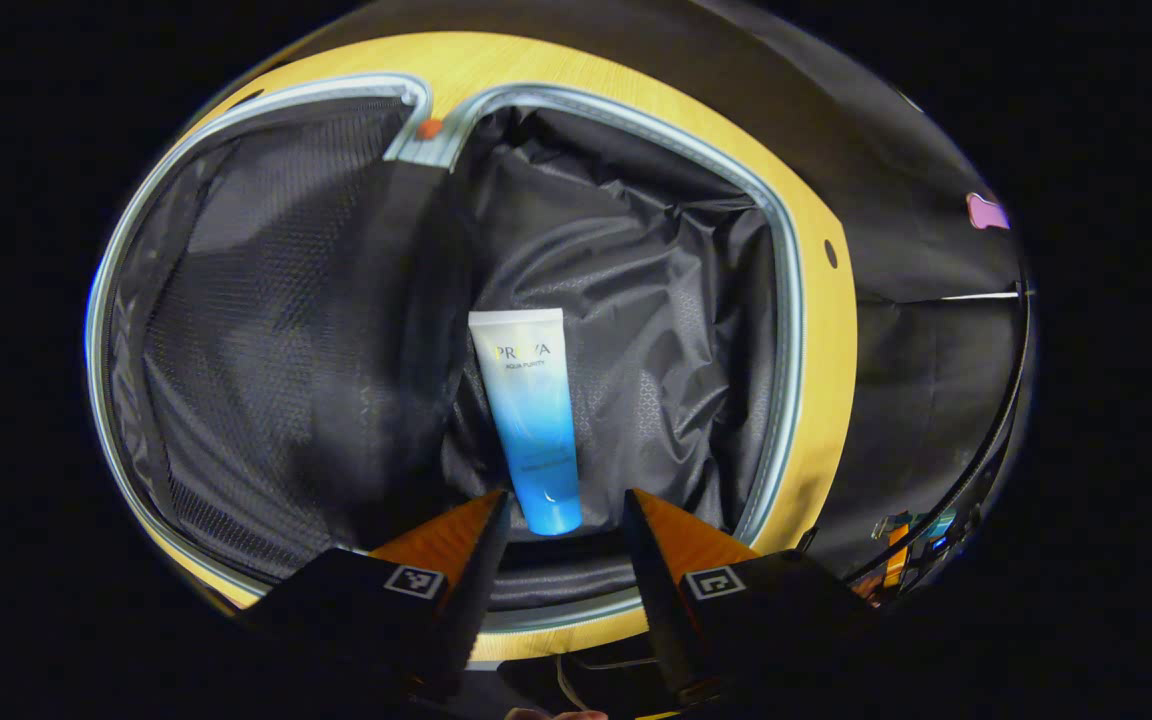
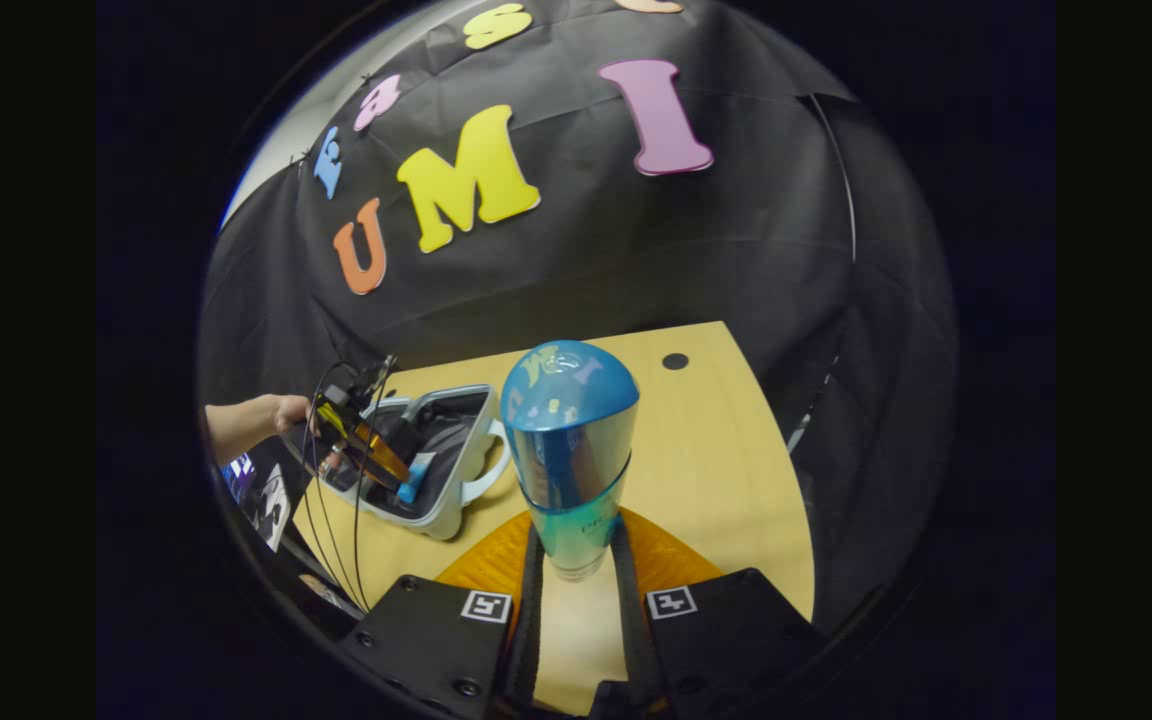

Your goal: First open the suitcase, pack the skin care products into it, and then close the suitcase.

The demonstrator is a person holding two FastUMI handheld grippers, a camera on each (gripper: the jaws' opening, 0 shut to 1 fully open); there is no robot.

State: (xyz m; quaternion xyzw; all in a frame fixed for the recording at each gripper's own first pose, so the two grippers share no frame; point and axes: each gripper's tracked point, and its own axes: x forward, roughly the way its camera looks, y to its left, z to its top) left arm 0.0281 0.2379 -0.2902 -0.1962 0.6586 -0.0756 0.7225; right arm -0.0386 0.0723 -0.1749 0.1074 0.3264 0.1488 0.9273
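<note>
**Tube lying in the open suitcase, bottle pinched upright over the table**

In the left gripper view, the suitcase [image 1: 786,300] is seen lying open on a light wooden table [image 1: 826,400], its pale zip edge running round both halves. The left half is covered by a dark mesh panel [image 1: 266,330]; the right half is lined with crumpled dark fabric. A white-to-blue tube [image 1: 533,415] is seen lying on that lining, its blue cap end toward the camera and its crimped white end away. The left gripper [image 1: 564,510] is held just above the cap end, its jaws spread on either side of the tube's lower end; no contact with the tube can be made out.

In the right gripper view, a blue bottle [image 2: 569,450] with a rounded glossy cap is held upright between the fingers of the right gripper [image 2: 576,550], both of which are pressed against its lower body. The table [image 2: 716,450] is seen beneath and behind it. Farther off to the left, the open suitcase [image 2: 451,480] is seen with its handle turned toward the bottle, and a hand [image 2: 288,410] is seen holding the left gripper [image 2: 401,480] over its interior, cables trailing down from it. The tube [image 2: 414,478] is visible as a small blue shape at that gripper's tips
</note>
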